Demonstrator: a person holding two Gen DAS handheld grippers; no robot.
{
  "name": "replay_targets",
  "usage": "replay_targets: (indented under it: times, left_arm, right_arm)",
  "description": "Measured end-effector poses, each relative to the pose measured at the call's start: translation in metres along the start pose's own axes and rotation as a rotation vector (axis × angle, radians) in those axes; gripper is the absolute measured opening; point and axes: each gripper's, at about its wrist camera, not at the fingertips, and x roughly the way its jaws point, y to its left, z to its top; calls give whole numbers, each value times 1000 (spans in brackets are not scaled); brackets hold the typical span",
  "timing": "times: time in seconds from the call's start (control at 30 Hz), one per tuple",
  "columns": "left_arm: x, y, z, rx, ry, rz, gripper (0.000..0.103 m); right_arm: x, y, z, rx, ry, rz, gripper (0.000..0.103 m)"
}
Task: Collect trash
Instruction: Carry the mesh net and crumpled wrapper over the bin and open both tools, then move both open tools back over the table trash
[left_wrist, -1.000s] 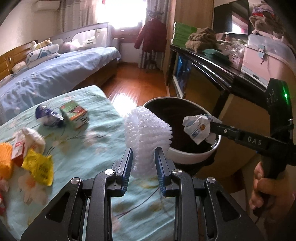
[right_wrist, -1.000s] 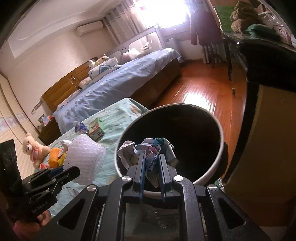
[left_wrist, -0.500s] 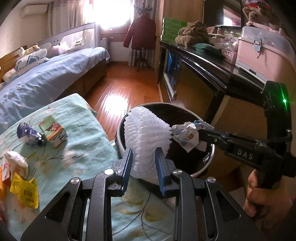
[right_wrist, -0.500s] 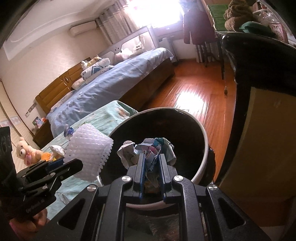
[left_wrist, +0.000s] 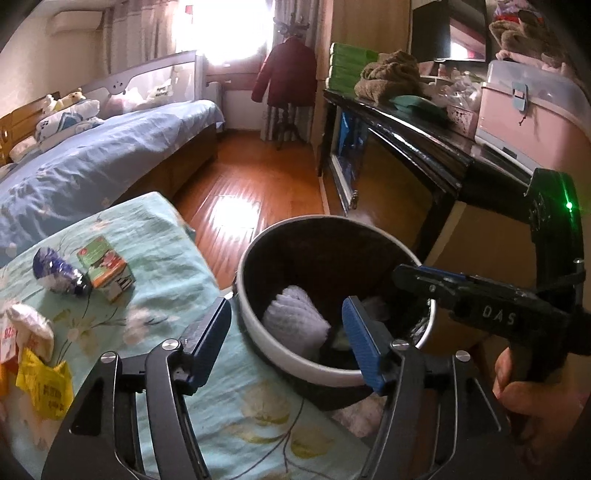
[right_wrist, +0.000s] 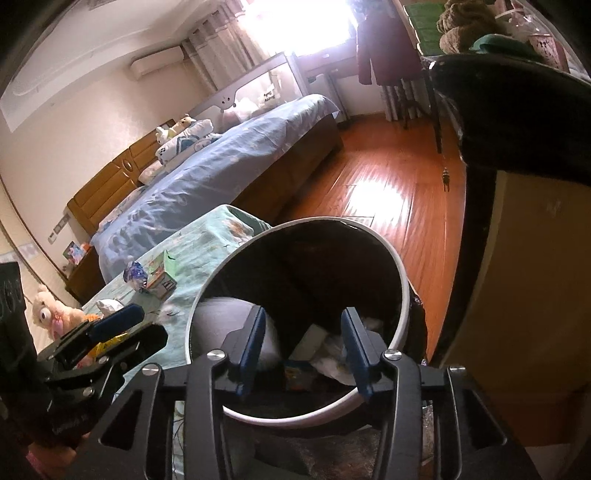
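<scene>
While jaws just opened, right gripper (left_wrist: 406, 275) reads "DAS".

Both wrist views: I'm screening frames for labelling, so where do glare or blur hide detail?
Left wrist view: window blown out, sun glare on floor, foam net in bin soft. Right wrist view: window overexposed, bin interior dark, straight edges bowed.

Foam net (left_wrist: 295, 321) lies in the bin (left_wrist: 280, 354), beside the table (left_wrist: 177, 258) holding wrappers (left_wrist: 44, 384).
</scene>
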Motion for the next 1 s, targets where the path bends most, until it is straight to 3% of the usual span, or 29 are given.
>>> replay_targets:
  times: [0.27, 1.0]
  left_arm:
    - [-22, 38, -34, -117, 5, 59, 66]
    - [-115, 168, -127, -409, -38, 345, 66]
  right_arm:
    - [1, 24, -7, -17, -1, 44, 73]
    - [47, 165, -62, -225, 170, 262, 82]
